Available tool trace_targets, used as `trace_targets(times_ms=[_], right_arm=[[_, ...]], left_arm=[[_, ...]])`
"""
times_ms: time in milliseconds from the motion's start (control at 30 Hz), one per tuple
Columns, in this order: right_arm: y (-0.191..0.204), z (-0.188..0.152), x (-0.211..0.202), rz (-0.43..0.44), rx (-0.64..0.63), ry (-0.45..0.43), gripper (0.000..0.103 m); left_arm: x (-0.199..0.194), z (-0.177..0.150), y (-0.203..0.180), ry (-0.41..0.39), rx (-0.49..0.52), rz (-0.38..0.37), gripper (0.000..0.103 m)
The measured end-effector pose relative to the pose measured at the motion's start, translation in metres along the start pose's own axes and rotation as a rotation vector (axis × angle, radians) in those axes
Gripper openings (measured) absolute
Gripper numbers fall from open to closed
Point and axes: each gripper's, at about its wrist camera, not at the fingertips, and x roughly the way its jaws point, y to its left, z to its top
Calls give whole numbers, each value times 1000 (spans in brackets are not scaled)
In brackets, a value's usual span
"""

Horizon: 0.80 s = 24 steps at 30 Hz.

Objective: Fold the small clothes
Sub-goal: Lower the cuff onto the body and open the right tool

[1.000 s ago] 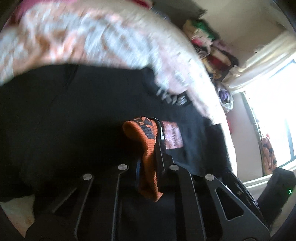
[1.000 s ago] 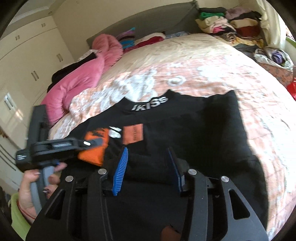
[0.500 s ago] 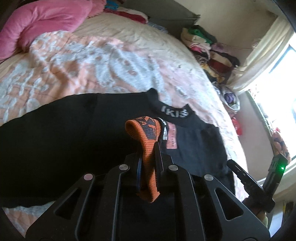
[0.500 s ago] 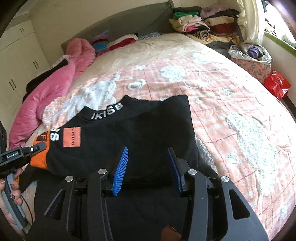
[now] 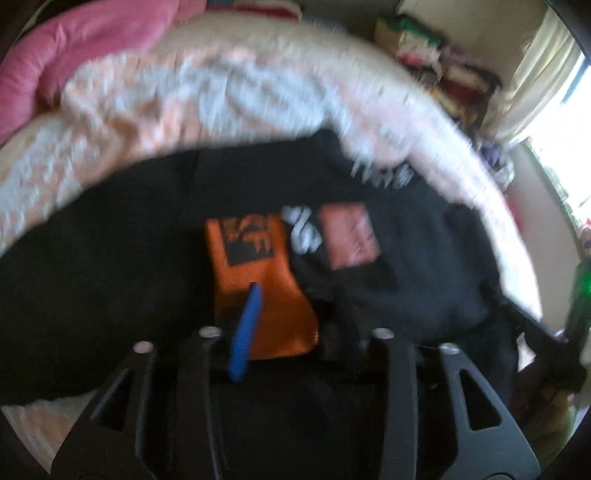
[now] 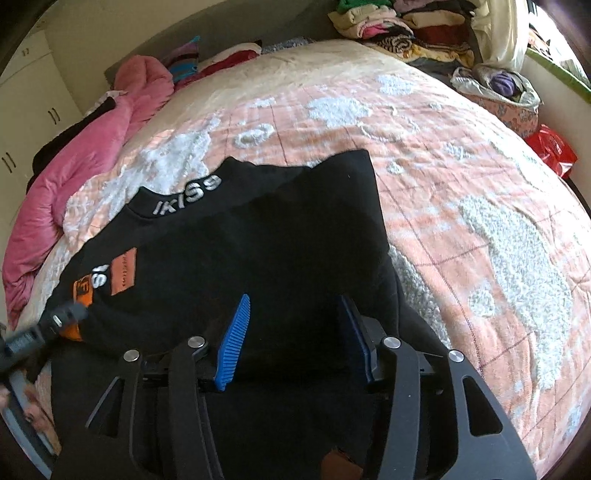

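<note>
Bed (image 6: 461, 192): right view sharp, jaws apart over sweater (image 6: 295, 240); left blurred, jaws just opened off orange cuff (image 5: 258, 280).

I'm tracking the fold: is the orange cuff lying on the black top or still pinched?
Lying on the black top: the orange cuff rests flat, and the left gripper has just opened.

A bedroom around a quilted bed, piled at its edges

The bed (image 6: 461, 192) wears a peach quilt with fluffy white patches and a cream stretch toward the headboard (image 6: 207, 27); a pink padded blanket (image 6: 92, 144) slumps along its left side, with striped and red fabric bunched beyond it; a stack of folded clothes (image 6: 402, 27) rises at the far right corner; a bag of purple fabric (image 6: 506, 83) and a red plastic bag (image 6: 552, 155) sit beside the bed; cream wardrobe doors (image 6: 33, 99) stand at left.
</note>
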Motion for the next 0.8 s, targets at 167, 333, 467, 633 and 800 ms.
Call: trace_targets(times_ms=[167, 333, 467, 633, 800], right_arm=[[2, -2, -2, 3, -5, 0, 53], [5, -4, -28, 40, -4, -71, 74], [16, -7, -46, 62, -33, -119, 88], [41, -14, -69, 66, -101, -188, 96], [72, -18, -83, 84, -177, -206, 98]], left_arm=[[-5, -5, 7, -20, -10, -18, 37], [-33, -14, 8, -103, -6, 24, 56], [-62, -17, 16, -185, -12, 101, 81], [-85, -27, 29, -212, -51, 138, 94], [-108, -34, 49, -245, -93, 171, 94]])
